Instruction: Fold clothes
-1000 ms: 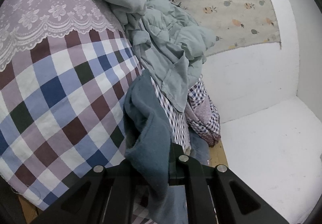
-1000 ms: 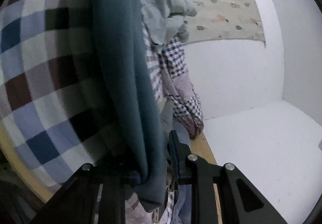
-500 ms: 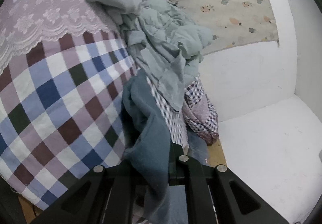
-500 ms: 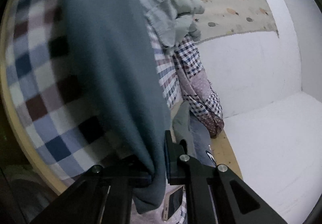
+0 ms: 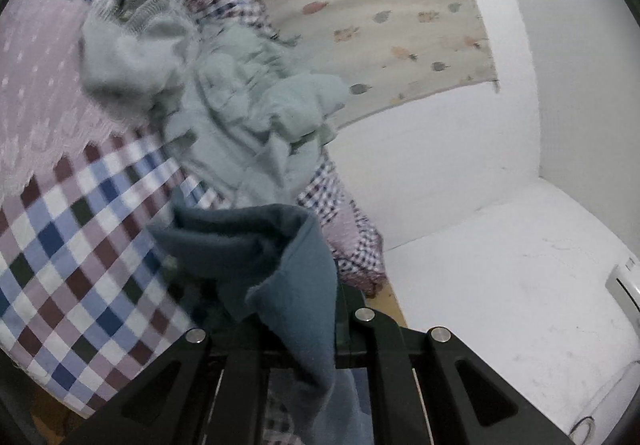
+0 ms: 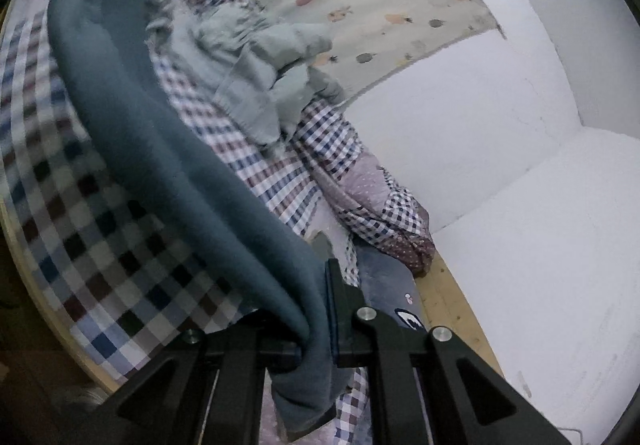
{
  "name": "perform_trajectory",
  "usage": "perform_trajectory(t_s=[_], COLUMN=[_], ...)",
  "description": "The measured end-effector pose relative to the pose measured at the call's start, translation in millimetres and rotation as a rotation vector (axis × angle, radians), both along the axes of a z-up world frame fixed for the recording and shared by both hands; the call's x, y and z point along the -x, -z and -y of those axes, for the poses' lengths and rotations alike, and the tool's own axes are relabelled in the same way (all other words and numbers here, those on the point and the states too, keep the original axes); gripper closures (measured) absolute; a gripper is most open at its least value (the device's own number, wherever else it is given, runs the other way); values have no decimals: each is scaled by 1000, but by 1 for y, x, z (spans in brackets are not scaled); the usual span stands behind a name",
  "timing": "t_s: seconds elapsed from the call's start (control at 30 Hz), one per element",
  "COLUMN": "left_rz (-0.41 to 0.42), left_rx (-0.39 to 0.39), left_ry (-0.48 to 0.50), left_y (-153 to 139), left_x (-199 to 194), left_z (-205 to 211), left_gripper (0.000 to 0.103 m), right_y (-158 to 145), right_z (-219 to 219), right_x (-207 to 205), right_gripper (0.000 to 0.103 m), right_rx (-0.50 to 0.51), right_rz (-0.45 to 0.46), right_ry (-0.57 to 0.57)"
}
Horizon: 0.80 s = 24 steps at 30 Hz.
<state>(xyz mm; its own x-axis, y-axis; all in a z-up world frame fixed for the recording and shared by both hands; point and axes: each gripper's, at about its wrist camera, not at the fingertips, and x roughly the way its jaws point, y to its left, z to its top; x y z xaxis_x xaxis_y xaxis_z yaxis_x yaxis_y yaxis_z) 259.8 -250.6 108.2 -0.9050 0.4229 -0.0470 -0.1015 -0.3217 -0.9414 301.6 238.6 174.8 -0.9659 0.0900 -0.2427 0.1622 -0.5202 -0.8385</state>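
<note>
A dark teal fleece garment (image 5: pixel 256 245) hangs bunched from my left gripper (image 5: pixel 308 329), which is shut on it above the checked bedspread (image 5: pixel 68 245). The same teal garment (image 6: pixel 132 117) runs in a long band from the upper left down into my right gripper (image 6: pixel 316 329), shut on its edge. A heap of pale green clothes (image 5: pixel 248 117) lies on the bed beyond, and the pale green heap (image 6: pixel 260 61) shows in the right wrist view too. The fingertips are hidden by cloth.
The bed carries a pink lace-trimmed cover (image 5: pixel 36 93) and a small-check quilt (image 6: pixel 360 189) slumped toward the white wall (image 5: pixel 440 173). A fruit-print cloth (image 5: pixel 400 25) hangs on that wall. A wooden strip (image 6: pixel 452 305) runs along the bed's side.
Both grippers have risen and pulled back from the bed, lifting the teal garment; in the left view it now bunches in a wide fold instead of hanging as a narrow strip.
</note>
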Motion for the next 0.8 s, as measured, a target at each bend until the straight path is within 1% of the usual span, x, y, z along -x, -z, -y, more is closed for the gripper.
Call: perform_trajectory(t_s=[0.1,0.23,0.3,0.37,0.4,0.5,0.57,0.8], left_rz=[-46,-61,-55,-35,-21,22,70,250], left_rx=[-10,-27,-21,-27,-15,22,57,97], left_ry=[-17,-42,-48,-40,-41,-44,-59,-63], left_y=[-32,-67,-85,-95,-97,-100,-88,-31], left_x=[-19,-42,-50,-53,-50,-40,-24,49], left_z=[7,15,17,19,19,20,19,9], left_gripper=[98,98,98,98,98,98,98,98], right_y=[-36,-80,-102,-112,-117,-114,-104,-53], right_z=[-2,-3,-2,-2,-2,1,2,4], right_x=[-12,-22,-27,-33,-32,-14,2,83], right_gripper=[96,96,95,95,95,95,95,95], right_rx=[35,70,90,106,114,112,113,116], right_rz=[1,8,-1,-2,-2,24,56,177], right_ry=[-10,-30,-39,-45,-49,-42,-38,-6])
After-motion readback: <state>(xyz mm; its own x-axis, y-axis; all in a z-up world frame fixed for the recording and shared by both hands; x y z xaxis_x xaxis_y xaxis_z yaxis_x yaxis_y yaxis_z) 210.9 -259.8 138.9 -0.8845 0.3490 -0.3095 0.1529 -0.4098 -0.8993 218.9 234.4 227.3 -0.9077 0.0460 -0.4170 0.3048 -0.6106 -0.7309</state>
